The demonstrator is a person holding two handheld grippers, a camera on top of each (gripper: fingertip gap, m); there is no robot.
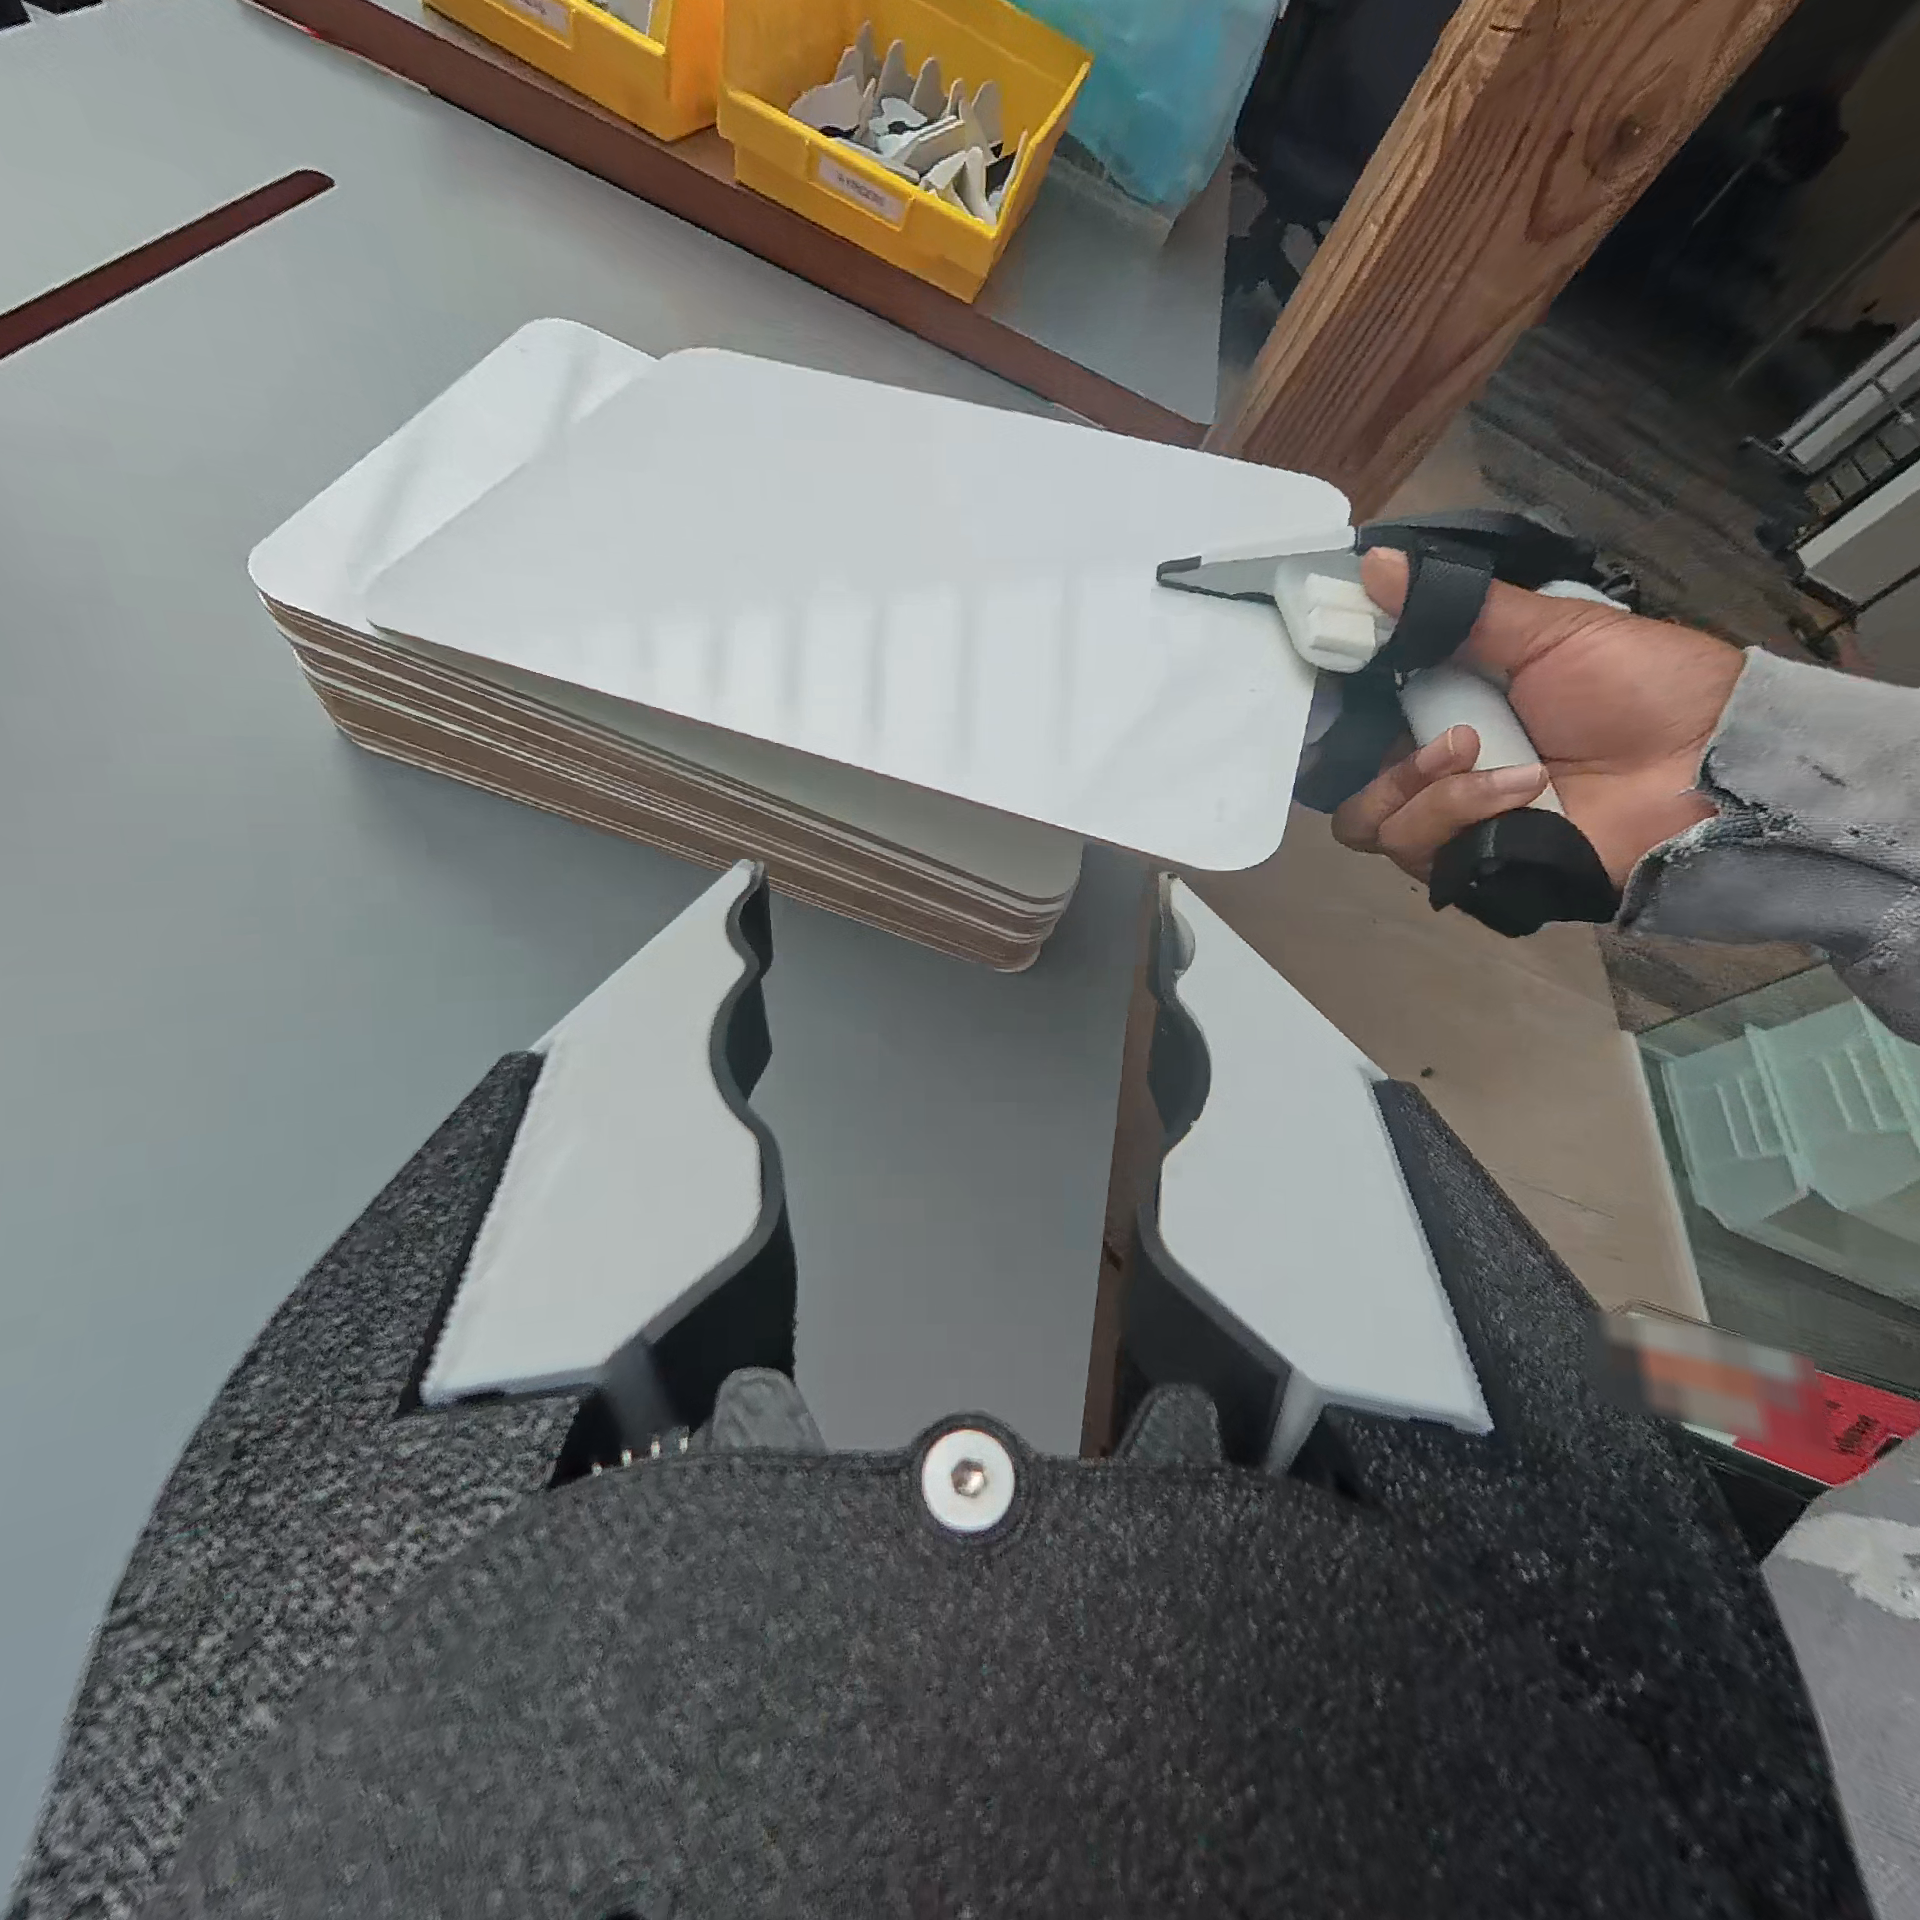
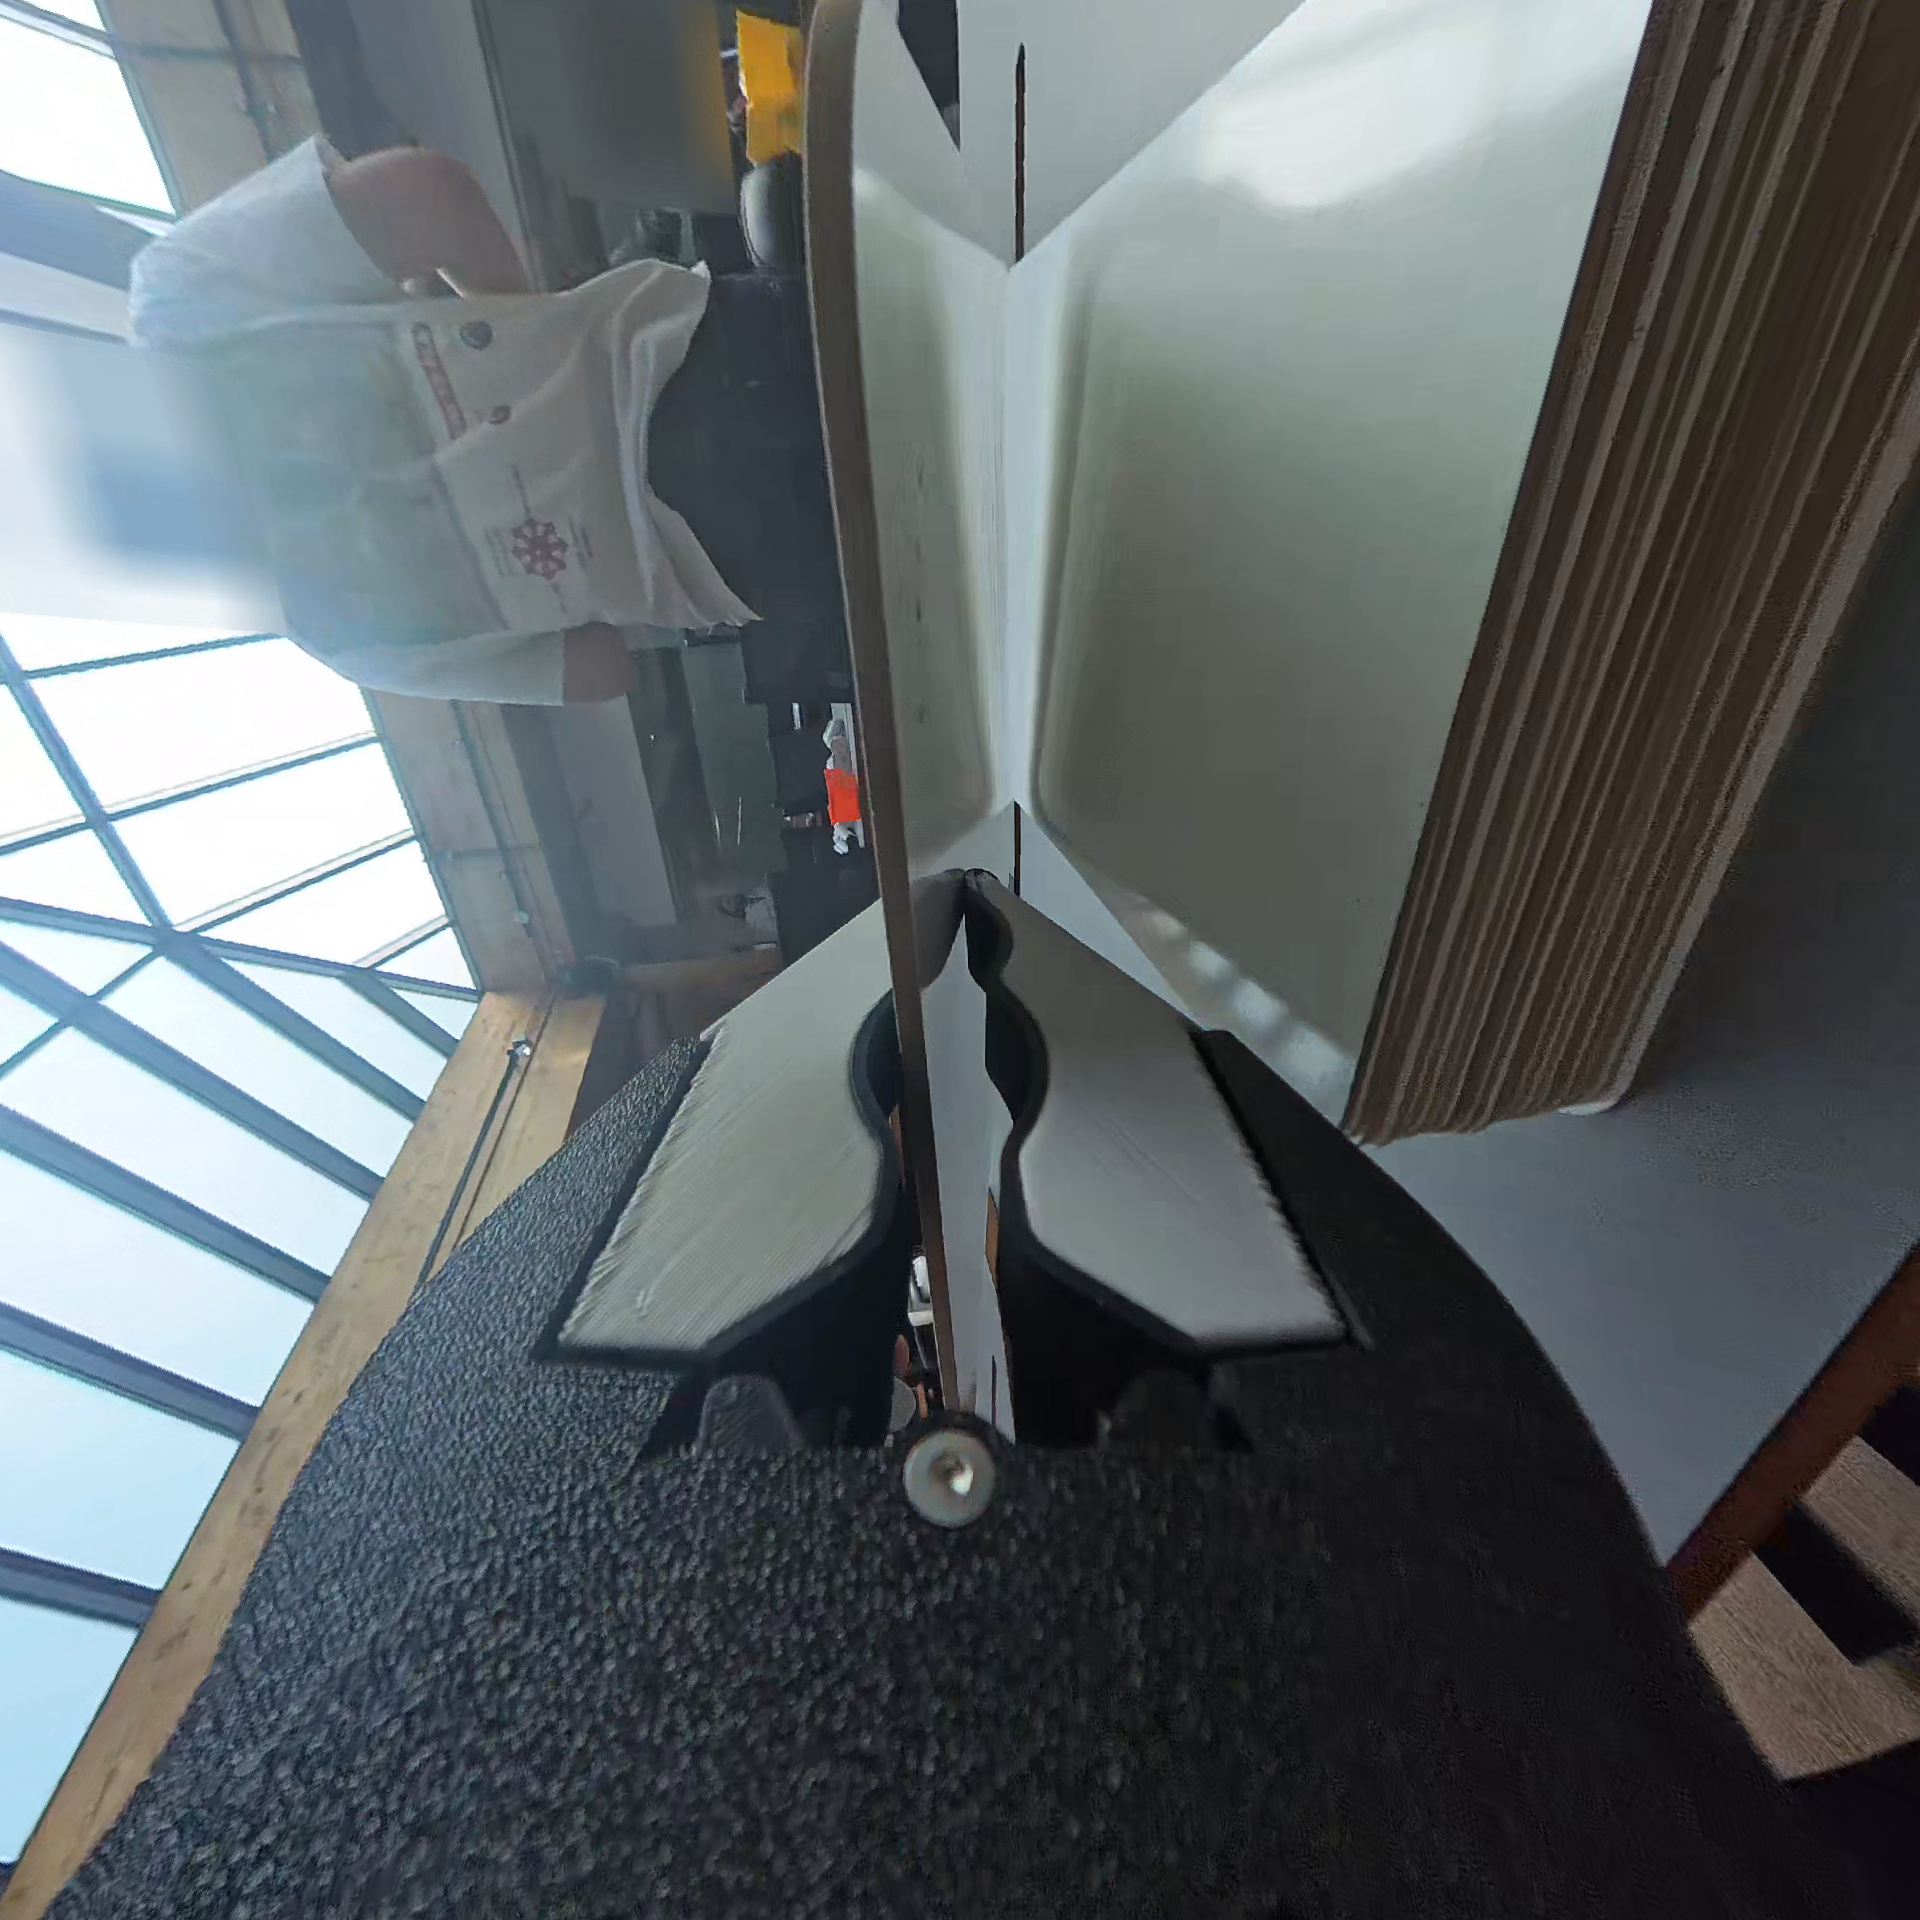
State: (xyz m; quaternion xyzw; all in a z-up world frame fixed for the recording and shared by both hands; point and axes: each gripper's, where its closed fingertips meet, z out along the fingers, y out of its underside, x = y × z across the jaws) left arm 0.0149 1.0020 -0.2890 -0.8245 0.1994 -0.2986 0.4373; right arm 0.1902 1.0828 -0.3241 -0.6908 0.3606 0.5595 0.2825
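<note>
1. Two hand-held grippers are seen over a grey tabletop [image 1: 208,831].
2. The left gripper [image 1: 961,914], with pale grey fingers on a black textured body, is held with its jaws wide apart and nothing between them; it hovers just short of the near corner of a stack of white, round-cornered paperboard trays with brown edges [image 1: 665,790].
3. The right gripper [image 2: 961,883] is closed on the rim of a single white paperboard tray [image 1: 831,623], which is gripped at its right corner and held raised and tilted above the stack.
4. In the right wrist view, the thin brown edge of the held tray [image 2: 883,623] is seen passing between the two fingers, and the stack [image 2: 1610,623] lies just beyond it.
5. The right gripper's handle is held by a person's hand [image 1: 1558,717] in a grey sleeve.
6. Two yellow plastic bins [image 1: 904,135], filled with white card pieces, stand at the far edge of the table, well apart from the stack.
7. A wooden post [image 1: 1455,208] stands beside the table's right edge.
8. A person in a white shirt [image 2: 468,468] is seen in the background of the right wrist view.
</note>
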